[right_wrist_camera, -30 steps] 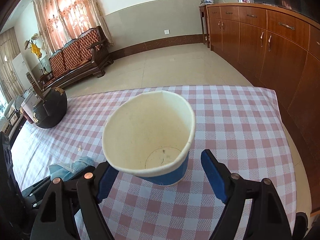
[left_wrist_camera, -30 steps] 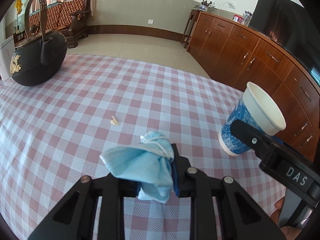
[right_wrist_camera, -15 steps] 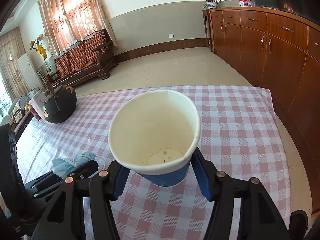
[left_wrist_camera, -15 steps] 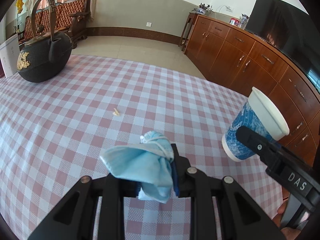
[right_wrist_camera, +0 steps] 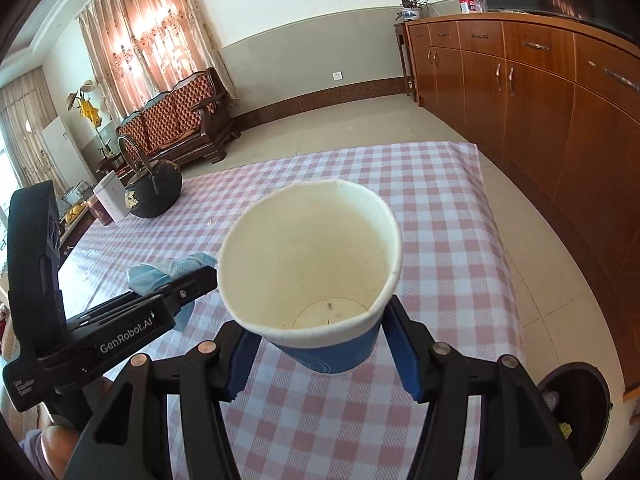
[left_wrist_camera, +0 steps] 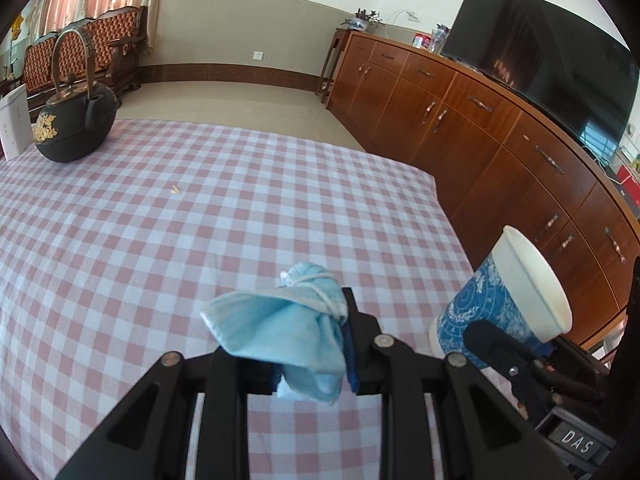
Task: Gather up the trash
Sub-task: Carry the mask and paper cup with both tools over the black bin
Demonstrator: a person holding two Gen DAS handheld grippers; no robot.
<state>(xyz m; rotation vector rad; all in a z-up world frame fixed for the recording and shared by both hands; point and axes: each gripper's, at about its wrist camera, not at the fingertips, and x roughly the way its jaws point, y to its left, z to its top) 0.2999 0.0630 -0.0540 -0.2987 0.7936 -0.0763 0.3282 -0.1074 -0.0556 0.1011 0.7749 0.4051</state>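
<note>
A crumpled blue face mask [left_wrist_camera: 288, 332] is pinched between the pressed-together fingers of the left gripper [left_wrist_camera: 312, 364] above the checked tablecloth [left_wrist_camera: 160, 220]. A blue-patterned paper cup [right_wrist_camera: 316, 280] is clamped, tilted, between the 2 blue pads [right_wrist_camera: 404, 360] of the right gripper [right_wrist_camera: 324, 356], near a black bin [right_wrist_camera: 580, 404] on the floor.

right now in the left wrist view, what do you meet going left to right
white box → kettle → crumb → mask → cup
</note>
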